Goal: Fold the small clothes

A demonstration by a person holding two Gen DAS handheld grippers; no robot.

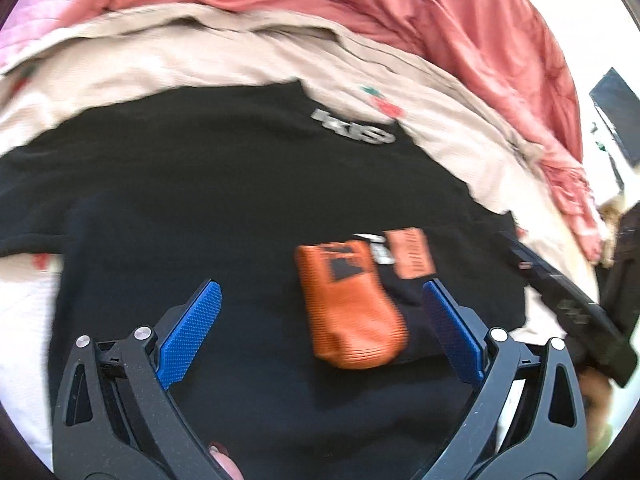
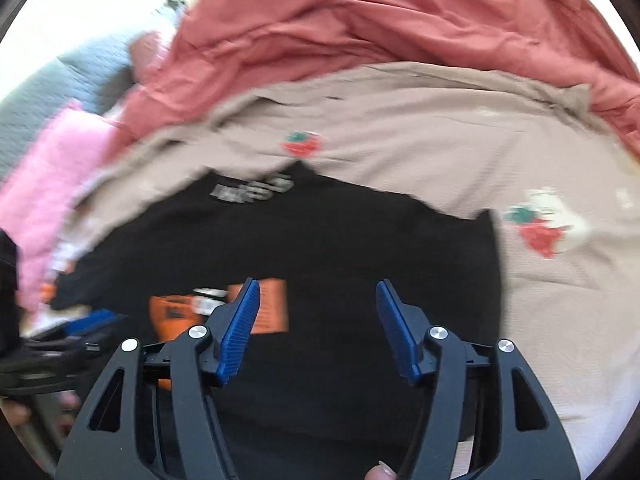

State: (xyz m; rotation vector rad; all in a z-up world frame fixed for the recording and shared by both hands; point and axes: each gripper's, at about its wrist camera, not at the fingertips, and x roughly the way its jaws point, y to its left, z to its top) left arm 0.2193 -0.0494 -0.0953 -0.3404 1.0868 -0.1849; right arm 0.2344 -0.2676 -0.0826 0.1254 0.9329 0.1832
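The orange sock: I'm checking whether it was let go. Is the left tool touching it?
Apart. The left wrist view shows the orange sock lying on the black shirt between the open left tool pads, dark fabric visible either side.

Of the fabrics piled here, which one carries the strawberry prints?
The beige cloth, lying under the black garment. The red quilt behind and the pink fabric are plain.

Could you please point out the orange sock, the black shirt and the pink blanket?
orange sock point(image 1: 352, 312), left wrist view, middle of its ribbed body.
black shirt point(image 1: 224, 200), left wrist view, plain chest area.
pink blanket point(image 2: 360, 28), right wrist view, crumpled middle.
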